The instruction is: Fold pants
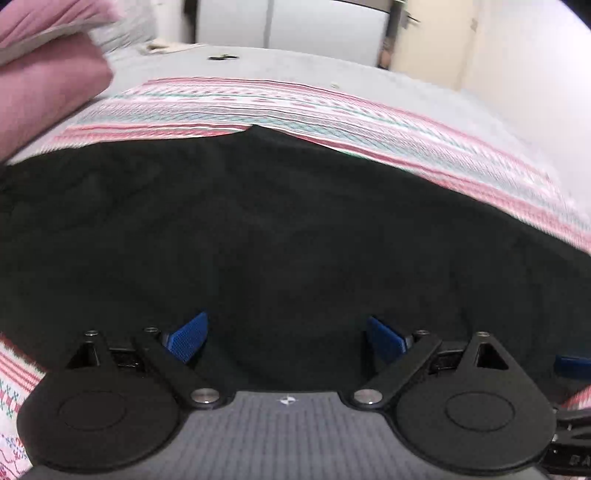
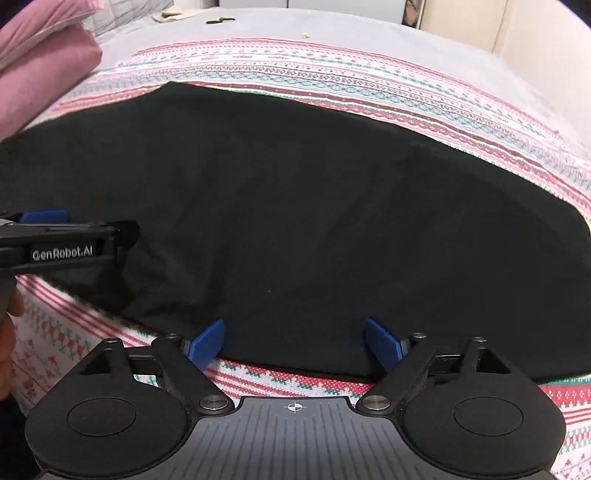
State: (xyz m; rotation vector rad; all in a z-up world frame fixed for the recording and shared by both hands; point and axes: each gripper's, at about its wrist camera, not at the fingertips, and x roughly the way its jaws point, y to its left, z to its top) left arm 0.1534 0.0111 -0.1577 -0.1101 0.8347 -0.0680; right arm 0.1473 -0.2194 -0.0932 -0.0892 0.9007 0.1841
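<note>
A: Where were the black pants (image 2: 295, 206)?

B: Spread flat on the patterned red, white and green blanket (image 2: 332, 77), filling the middle of both wrist views. The blanket lay on a grey bed sheet (image 2: 258, 33), with a folded pink blanket (image 2: 44, 62) off at 10 o'clock.

A: And the right gripper (image 2: 294, 345)?

B: Its blue pads (image 2: 207, 345) stood wide apart over the near hem of the pants at 6 o'clock, gripping nothing (the cloth lay under them, not pinched).

A: The left gripper (image 1: 286, 338)?

B: Also spread wide over the black cloth, its fingers (image 1: 188, 339) closed on nothing. From the right wrist view it came in at 9 o'clock, side-on (image 2: 74, 240), over the left end of the pants; I cannot tell whether it touched the cloth. The left view was blurred.
</note>
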